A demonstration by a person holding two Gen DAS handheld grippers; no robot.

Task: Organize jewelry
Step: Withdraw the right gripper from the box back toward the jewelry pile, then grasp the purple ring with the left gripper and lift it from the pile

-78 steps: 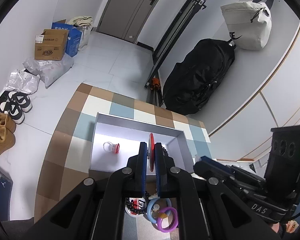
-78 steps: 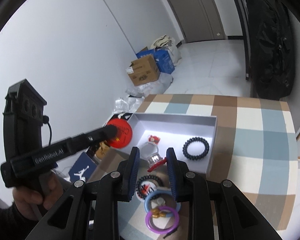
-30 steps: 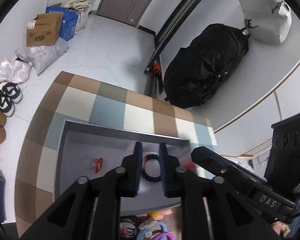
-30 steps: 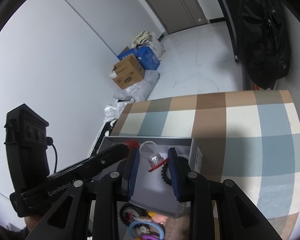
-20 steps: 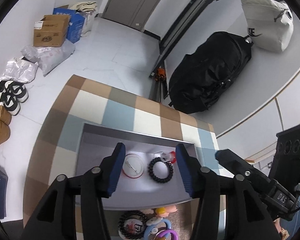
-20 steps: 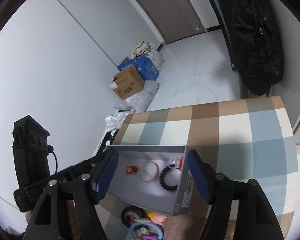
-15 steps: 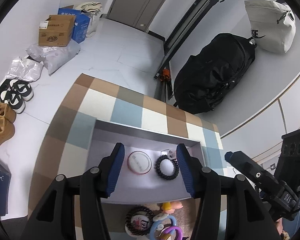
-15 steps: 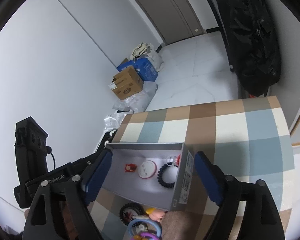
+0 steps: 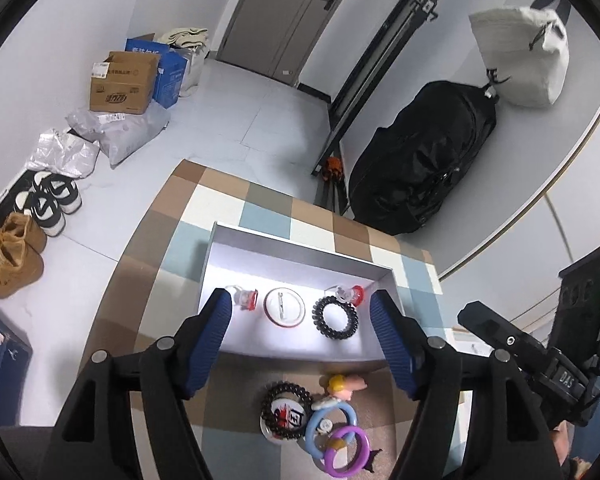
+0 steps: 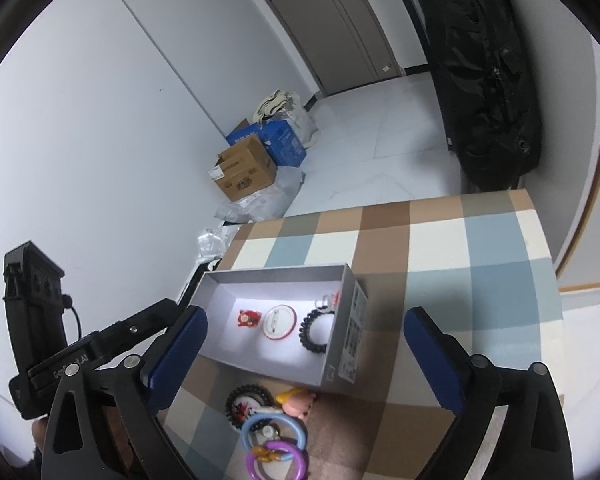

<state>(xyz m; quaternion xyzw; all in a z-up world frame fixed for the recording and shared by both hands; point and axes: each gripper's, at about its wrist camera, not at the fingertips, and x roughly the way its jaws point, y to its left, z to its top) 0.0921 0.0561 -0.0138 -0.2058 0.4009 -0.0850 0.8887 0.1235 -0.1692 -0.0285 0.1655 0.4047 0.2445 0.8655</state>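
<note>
On the checked table [image 9: 228, 216] sits an open grey box [image 9: 300, 246] holding a red-rimmed badge [image 9: 285, 307], a black coil tie [image 9: 335, 317] and two small charms. Both the left gripper [image 9: 300, 320] and right gripper [image 10: 304, 344] hold nothing, jaws opening. In front of the box lies the pile [image 9: 320, 420] of rings and ties: light, springy, probably slippery; best pinched across a ring's rim.

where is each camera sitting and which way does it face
Left wrist: on the left hand-held gripper, jaws opening and empty, looking down at the grey box on the checked cloth; right hand-held gripper at its right edge.
Right wrist: on the right hand-held gripper, jaws opening and empty, facing the same box; left gripper lower left.
Shared: black hair tie.
</note>
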